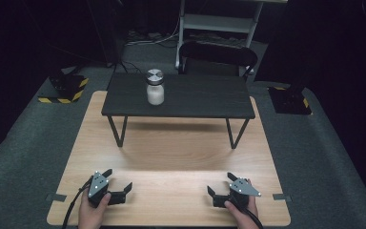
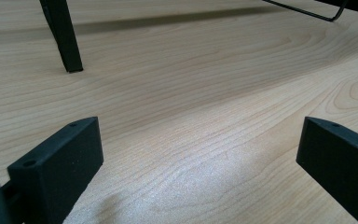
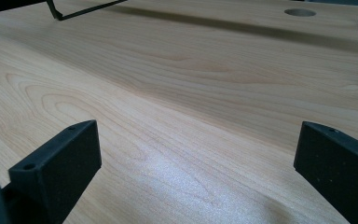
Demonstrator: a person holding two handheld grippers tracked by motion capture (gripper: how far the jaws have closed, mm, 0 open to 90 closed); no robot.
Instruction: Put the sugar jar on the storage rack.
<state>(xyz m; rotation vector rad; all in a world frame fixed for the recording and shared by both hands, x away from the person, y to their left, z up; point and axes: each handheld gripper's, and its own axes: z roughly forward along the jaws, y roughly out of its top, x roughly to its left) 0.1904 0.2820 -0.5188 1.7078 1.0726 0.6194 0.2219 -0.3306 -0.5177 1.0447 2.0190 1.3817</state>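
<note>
Light wood-grain desk (image 1: 171, 157), rectangular with rounded corners, set on grey carpet (image 1: 24, 162). Carried on its far half, a small black riser shelf (image 1: 195, 98): flat dark wood-textured top on thin bent metal legs (image 1: 119, 131). On that shelf, toward its left end, a squat glass jar (image 1: 155, 87), upright, with a round ribbed metal lid and white contents up to the shoulder; contents too small to identify.

Nearer than the shelf, at the desk's front edge, left gripper (image 1: 117, 183) and right gripper (image 1: 221, 184), each held in a hand (image 1: 93, 212), each topped with a grey three-cornered plate, well apart from one another and from the jar. Jaws of both spread wide, nothing between them.

Along the left gripper (image 2: 198, 154): blocky matte black jaws, screw holes near the tips, smooth pale wood with wavy grain and a soft sheen between; one flat black leg of the shelf (image 2: 65, 37) ahead, cut off at the top edge. Along the right gripper (image 3: 196, 154): same wide gap, a round hole (image 3: 299, 12) in the desk beyond the shelf's legs.

Behind the shelf, a black chair (image 1: 217, 55) and white frame, largely lost in darkness.
</note>
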